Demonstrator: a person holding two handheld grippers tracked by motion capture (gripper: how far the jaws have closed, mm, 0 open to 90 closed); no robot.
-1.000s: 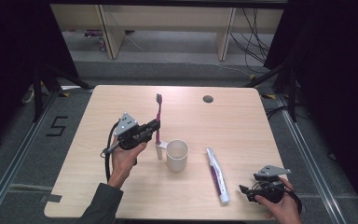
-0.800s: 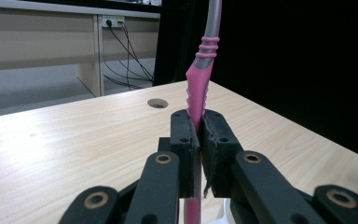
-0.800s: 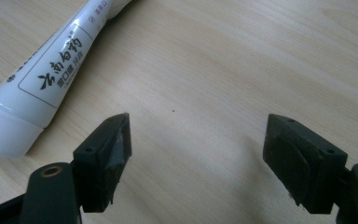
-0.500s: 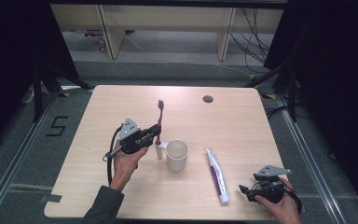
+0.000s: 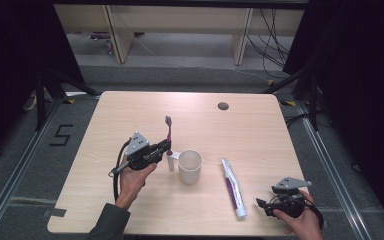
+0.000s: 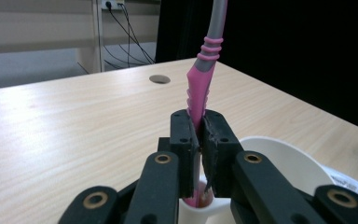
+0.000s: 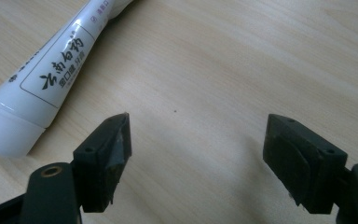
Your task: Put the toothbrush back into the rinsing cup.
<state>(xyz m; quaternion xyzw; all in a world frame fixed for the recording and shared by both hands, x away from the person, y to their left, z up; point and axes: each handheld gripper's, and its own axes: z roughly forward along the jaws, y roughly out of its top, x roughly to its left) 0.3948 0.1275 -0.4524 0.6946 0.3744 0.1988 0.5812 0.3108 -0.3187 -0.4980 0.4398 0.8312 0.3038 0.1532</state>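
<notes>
just left of the cup [image 5: 190,166], the left gripper [image 5: 166,146] pinches the toothbrush [image 5: 168,133] upright, handle end low beside the rim; the right gripper [image 5: 261,205] rests spread near the toothpaste [image 5: 232,188].

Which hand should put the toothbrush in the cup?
Left. The left gripper already clamps the toothbrush upright beside the cup. The right gripper is open, near the toothpaste.
</notes>
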